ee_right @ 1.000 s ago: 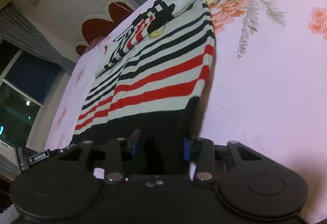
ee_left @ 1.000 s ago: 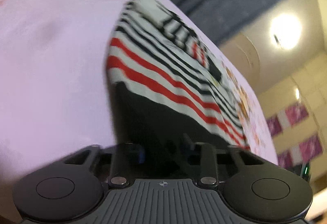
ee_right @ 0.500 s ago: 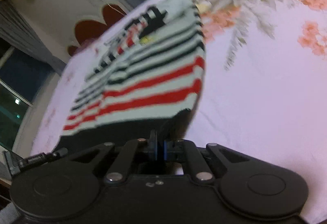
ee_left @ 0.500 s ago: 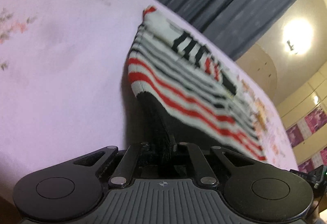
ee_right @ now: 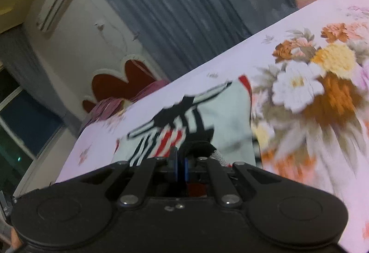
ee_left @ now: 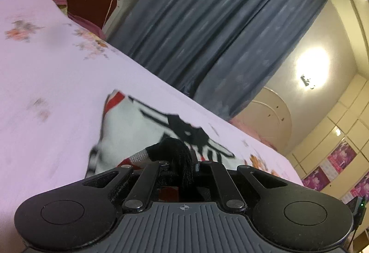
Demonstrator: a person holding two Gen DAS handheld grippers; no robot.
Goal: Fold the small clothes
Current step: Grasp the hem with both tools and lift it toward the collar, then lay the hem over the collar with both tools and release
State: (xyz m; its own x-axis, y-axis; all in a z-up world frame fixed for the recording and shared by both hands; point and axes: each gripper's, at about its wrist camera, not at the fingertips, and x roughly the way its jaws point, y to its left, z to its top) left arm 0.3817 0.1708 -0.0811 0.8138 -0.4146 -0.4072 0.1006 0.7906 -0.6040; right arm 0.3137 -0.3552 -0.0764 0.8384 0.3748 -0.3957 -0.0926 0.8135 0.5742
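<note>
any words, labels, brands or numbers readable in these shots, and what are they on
No text can be read in either view.
striped sweater: bold black marks on the white chest panel, too blurred to tell letters from a drawing.
wall posters: pink, any print too small to read.
left gripper body: only a small crosshair mark, no lettering.
air conditioner: no legible brand.

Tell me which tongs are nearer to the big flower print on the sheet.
Right. The right tongs, shut on the sweater hem, have the print just to their right. The left tongs grip the hem's far corner, with the sweater between.
</note>
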